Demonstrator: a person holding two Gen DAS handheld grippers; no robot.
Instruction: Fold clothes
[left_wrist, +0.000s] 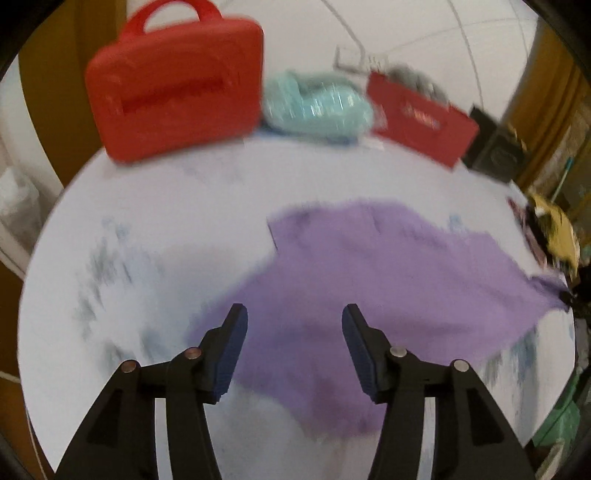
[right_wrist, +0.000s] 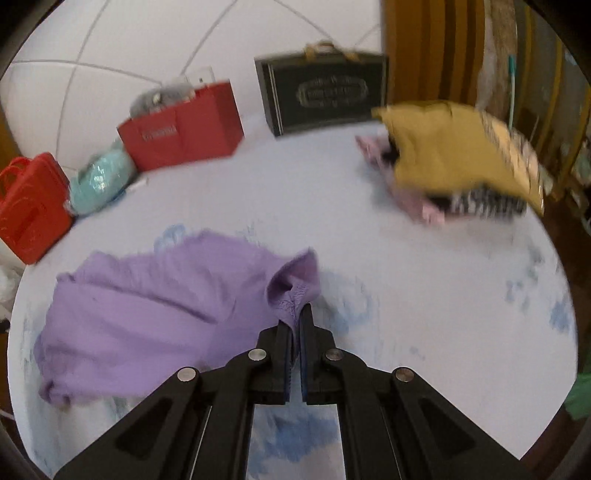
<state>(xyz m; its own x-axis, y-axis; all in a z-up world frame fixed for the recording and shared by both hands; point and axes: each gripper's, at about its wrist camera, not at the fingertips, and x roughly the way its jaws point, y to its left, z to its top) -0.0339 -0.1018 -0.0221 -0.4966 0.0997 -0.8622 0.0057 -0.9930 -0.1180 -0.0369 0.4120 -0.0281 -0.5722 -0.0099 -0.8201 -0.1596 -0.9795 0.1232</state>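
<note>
A purple garment (left_wrist: 369, 273) lies spread and rumpled on the white table with blue blotches (left_wrist: 166, 206). My left gripper (left_wrist: 294, 314) is open and hovers above the garment's near part, holding nothing. My right gripper (right_wrist: 300, 314) is shut on an edge of the purple garment (right_wrist: 155, 306), which bunches up at the fingertips; the rest trails to the left on the table (right_wrist: 406, 277). In the left wrist view the garment's far right corner is pulled to a point near the table's right edge.
Along the back stand a red plastic case (left_wrist: 177, 85), a pale teal bundle (left_wrist: 317, 103), a red paper bag (left_wrist: 421, 118) and a black box (right_wrist: 325, 92). A pile of folded clothes with a yellow one on top (right_wrist: 454, 158) lies at the right.
</note>
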